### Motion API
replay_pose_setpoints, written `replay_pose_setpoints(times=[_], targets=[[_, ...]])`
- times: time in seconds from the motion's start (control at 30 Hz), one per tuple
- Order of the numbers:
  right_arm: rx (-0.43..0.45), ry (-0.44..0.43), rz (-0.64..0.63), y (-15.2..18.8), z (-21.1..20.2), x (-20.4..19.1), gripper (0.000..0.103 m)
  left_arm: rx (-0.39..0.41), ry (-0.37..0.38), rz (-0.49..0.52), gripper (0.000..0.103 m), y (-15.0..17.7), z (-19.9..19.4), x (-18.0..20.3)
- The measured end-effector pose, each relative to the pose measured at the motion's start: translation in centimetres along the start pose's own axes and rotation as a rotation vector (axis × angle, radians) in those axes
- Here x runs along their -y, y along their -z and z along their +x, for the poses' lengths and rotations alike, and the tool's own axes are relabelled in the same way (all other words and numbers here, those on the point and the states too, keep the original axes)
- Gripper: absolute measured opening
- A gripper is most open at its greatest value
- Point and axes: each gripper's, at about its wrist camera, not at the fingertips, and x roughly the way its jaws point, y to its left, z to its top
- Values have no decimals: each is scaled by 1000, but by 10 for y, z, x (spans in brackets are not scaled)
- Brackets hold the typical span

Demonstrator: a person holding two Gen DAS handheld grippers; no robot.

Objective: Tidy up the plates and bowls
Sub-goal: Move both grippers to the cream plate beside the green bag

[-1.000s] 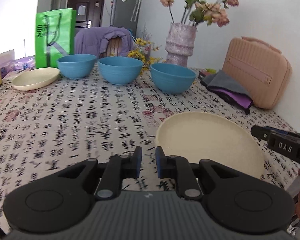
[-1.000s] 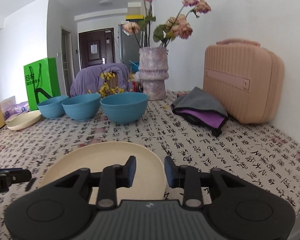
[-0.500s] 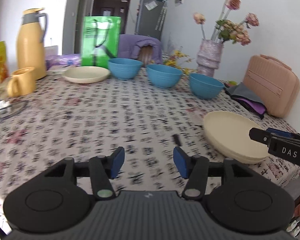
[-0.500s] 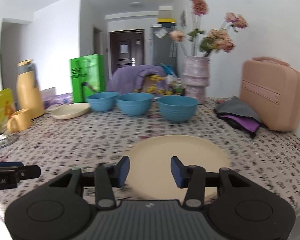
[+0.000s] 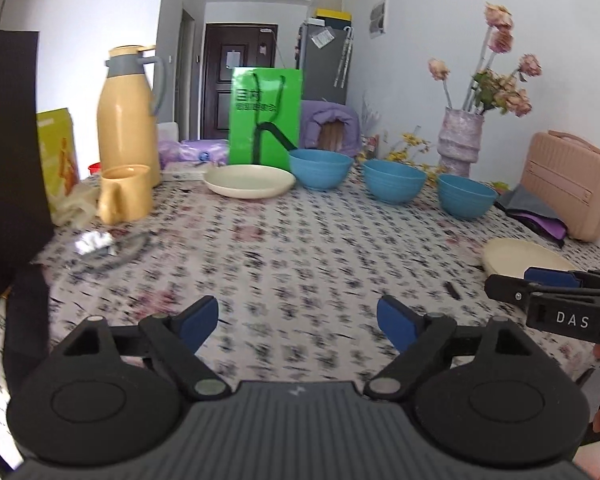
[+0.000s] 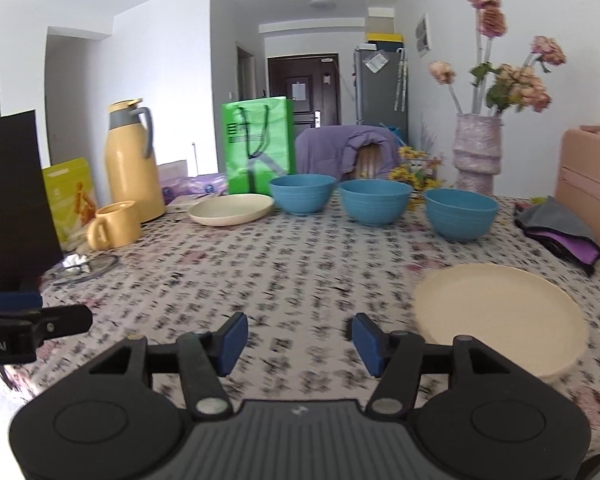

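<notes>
A: What are the tools doing at the near edge of the desk (image 6: 300, 264)?

B: Both are hovering over the patterned cloth with nothing in them. The left tool (image 5: 298, 318) is spreading its blue pads wide, and the right tool (image 6: 296, 338) is standing spread too, a little narrower. I am judging that they are open because a fresh pick is coming.

A: Where is the nearest dish lying?

B: The round cream plastic plate (image 6: 500, 316) is sitting flat near the right front corner, just beside the right tool. It looks thick at the rim, possibly a stack, though I cannot tell.

A: And further back?

B: Three blue ribbed bowls are standing upright in a row toward the far edge, apart from each other: the left blue bowl (image 6: 302, 193), the middle blue bowl (image 6: 375, 201) and the right blue bowl (image 6: 460, 214). A second cream plate (image 6: 231, 209) is lying just left of the row, toward the far left.

A: Why does that matter?

B: Nothing is nesting yet, so the bowls and that far plate are probably waiting to be gathered. The yellow mug (image 6: 114, 225) and yellow thermos jug (image 6: 130, 160) at the left edge are crowding any reach there.
</notes>
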Motion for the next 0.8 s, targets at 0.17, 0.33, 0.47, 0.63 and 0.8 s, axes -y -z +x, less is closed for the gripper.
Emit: replay_pose_setpoints(times=[0.17, 0.33, 0.47, 0.63, 0.8], targets=[[-10, -14, -11, -16, 28, -26, 58, 10, -12, 15, 93, -15, 19, -33], [-19, -23, 0, -34, 69, -36, 58, 15, -24, 30, 93, -36, 52, -54], [-24, -34, 22, -49, 108, -36, 58, 24, -32, 37, 93, -53, 81, -67], [-35, -36, 11, -65, 156, -34, 58, 40, -35, 56, 93, -74, 123, -74], [-40, -37, 19, -92, 215, -36, 59, 10, -47, 38, 93, -108, 197, -80]])
